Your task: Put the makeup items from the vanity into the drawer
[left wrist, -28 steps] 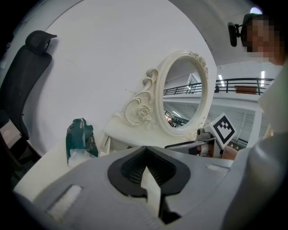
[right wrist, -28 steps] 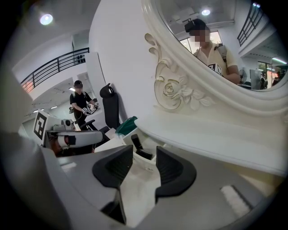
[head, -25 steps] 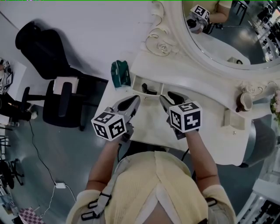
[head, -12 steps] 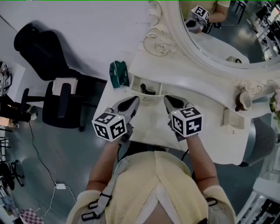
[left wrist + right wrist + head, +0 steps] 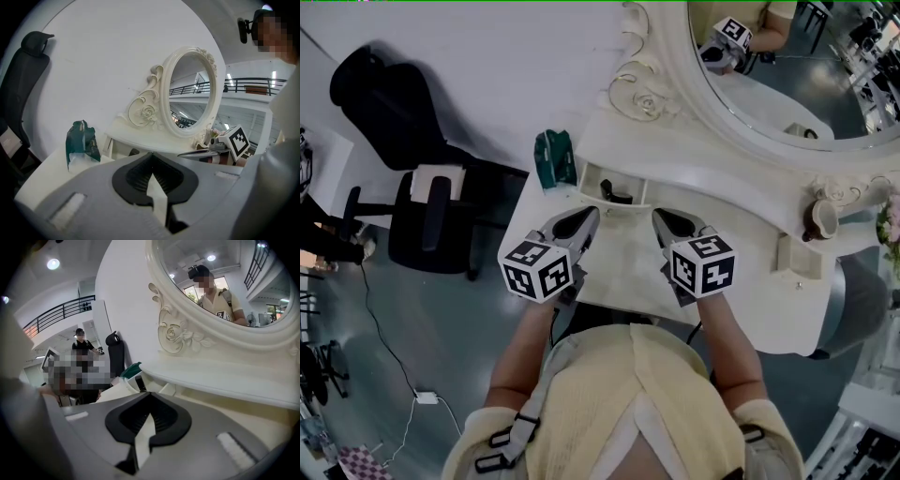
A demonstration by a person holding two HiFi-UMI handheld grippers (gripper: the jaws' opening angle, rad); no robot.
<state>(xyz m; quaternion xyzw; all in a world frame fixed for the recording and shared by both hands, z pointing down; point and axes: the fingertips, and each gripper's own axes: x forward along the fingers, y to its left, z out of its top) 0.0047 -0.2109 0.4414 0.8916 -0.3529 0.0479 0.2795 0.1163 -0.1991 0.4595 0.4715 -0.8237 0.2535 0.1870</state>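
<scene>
1. The teal packet sits left of the open drawer. It looks light, soft and crinkly, so pinch its middle gently.
2. The left gripper, before the drawer, is pressed together and empty.
3. A dark item lies inside the drawer.
4. The right gripper, right of the drawer, is likewise closed on nothing.

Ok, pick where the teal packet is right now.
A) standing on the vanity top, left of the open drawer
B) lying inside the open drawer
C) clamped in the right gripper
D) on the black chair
A: in the head view the teal packet stands on the vanity top at its left end, just left of the open drawer.
</scene>
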